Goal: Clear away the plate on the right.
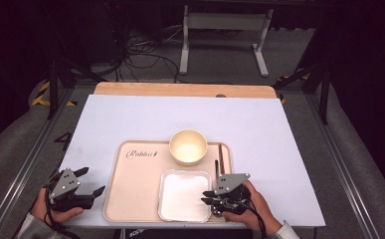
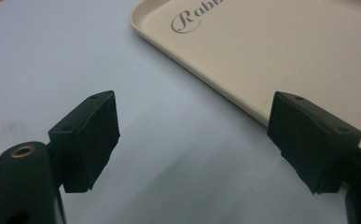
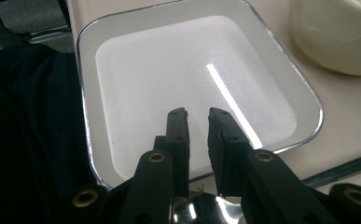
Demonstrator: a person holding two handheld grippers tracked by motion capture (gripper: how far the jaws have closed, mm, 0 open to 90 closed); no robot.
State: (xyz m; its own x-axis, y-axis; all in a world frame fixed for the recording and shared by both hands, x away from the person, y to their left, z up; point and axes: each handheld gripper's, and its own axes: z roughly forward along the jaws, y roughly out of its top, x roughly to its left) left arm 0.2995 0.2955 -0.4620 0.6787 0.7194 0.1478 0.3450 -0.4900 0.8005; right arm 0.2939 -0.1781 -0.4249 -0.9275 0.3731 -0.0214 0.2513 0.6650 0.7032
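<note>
A beige tray (image 1: pixel 135 184) printed "Rabbit" lies near the table's front edge. It holds a cream bowl (image 1: pixel 188 146) at its back and a white square dish (image 1: pixel 184 195) at its front right. My right gripper (image 1: pixel 204 197) hovers at the dish's right rim, pointing left over it. In the right gripper view its jaws (image 3: pixel 199 114) stand a narrow gap apart over the dish (image 3: pixel 169 70) with nothing between the pads. A shiny metal spoon (image 3: pixel 201 210) lies just beneath them. My left gripper (image 1: pixel 94 180) rests left of the tray, wide open (image 2: pixel 192 140) and empty.
Chopsticks (image 1: pixel 221 159) lie along the tray's right side, behind my right gripper. A white sheet (image 1: pixel 259 129) covers the table, with a wooden strip (image 1: pixel 180 89) at its far edge. The bowl (image 3: pixel 336 32) sits just beyond the dish's far corner.
</note>
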